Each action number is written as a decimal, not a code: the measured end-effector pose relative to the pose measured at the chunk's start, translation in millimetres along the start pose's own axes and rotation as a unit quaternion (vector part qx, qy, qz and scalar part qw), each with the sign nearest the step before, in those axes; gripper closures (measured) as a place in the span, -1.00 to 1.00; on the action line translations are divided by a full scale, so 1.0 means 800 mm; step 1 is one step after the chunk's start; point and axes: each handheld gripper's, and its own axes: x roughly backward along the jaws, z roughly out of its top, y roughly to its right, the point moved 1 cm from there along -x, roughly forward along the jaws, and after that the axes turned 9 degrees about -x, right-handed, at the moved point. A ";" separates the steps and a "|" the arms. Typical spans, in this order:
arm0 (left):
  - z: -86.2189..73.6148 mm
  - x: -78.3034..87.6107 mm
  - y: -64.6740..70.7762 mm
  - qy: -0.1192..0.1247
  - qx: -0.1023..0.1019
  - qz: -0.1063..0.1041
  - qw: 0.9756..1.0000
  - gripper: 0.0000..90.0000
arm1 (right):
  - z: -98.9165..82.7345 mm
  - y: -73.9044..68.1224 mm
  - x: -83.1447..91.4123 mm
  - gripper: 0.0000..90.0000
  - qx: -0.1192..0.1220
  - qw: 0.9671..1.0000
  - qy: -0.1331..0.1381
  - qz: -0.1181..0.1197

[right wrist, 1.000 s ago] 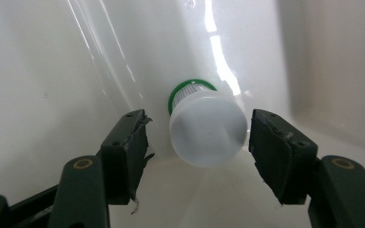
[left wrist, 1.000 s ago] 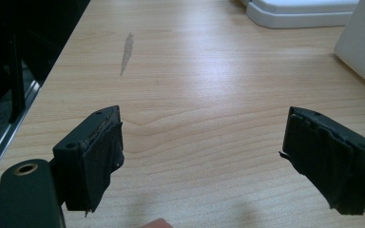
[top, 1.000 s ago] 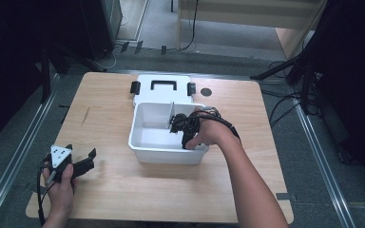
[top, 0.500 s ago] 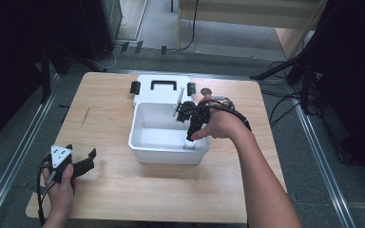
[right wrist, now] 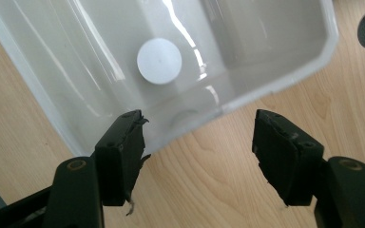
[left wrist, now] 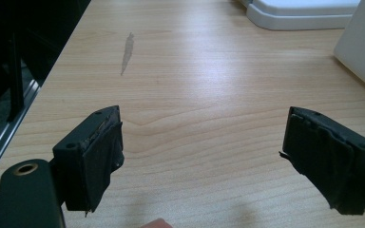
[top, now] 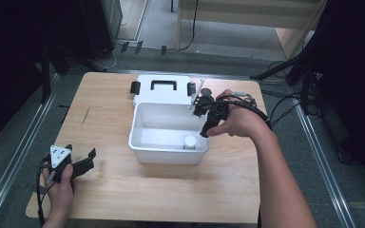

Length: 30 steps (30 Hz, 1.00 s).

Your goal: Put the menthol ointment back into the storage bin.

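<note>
Two hand-held grippers were in frame. The right hand-held gripper [top: 203, 121] sat right of centre in the high view, above the right edge of the white bin [top: 140, 128], jaws pointing down. Its jaws had just been opening; in the right gripper view [right wrist: 197, 156] they stood apart with nothing between them, only bare wood and the bin's rim below.

The small white round-capped container [top: 189, 142] stood upright inside the bin, in its lower right corner close to the near wall. In the right gripper view it showed as a white disc [right wrist: 159, 61] at upper centre, well clear of both jaws.

The left hand-held gripper [top: 83, 164] was at lower left of the high view, low over the wooden surface [top: 109, 109] and well apart from the bin. Left gripper view: jaws wide apart [left wrist: 199, 156], empty, plain wood between them.

The bin's lid [top: 161, 90] lay flat just behind the bin, at upper centre, black handle and latches up. A small dark round object [top: 206, 91] lay on the surface just right of the lid.
</note>
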 end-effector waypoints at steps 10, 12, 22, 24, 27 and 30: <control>0.000 0.000 0.001 -0.001 -0.004 0.001 1.000 -0.69 | -0.048 0.015 0.007 -0.23 -0.037 0.999 0.000 0.004; 0.000 0.000 0.001 0.001 -0.004 0.001 1.000 -0.69 | -0.058 0.019 0.005 -0.23 -0.042 0.999 0.000 0.004; 0.000 0.000 0.002 0.000 -0.005 0.001 1.000 -0.69 | -0.105 0.032 -0.022 -0.24 -0.079 0.997 0.000 0.020; 0.000 0.000 0.002 -0.001 -0.007 0.001 1.000 -0.69 | -0.114 0.034 -0.028 -0.24 -0.086 0.996 0.002 0.024; 0.000 0.001 0.001 0.000 -0.006 0.001 1.000 -0.69 | -0.128 0.036 -0.041 -0.24 -0.098 0.995 0.012 0.030; 0.000 0.001 0.002 0.000 -0.006 0.001 1.000 -0.69 | -0.142 0.037 -0.052 -0.25 -0.111 0.993 0.022 0.030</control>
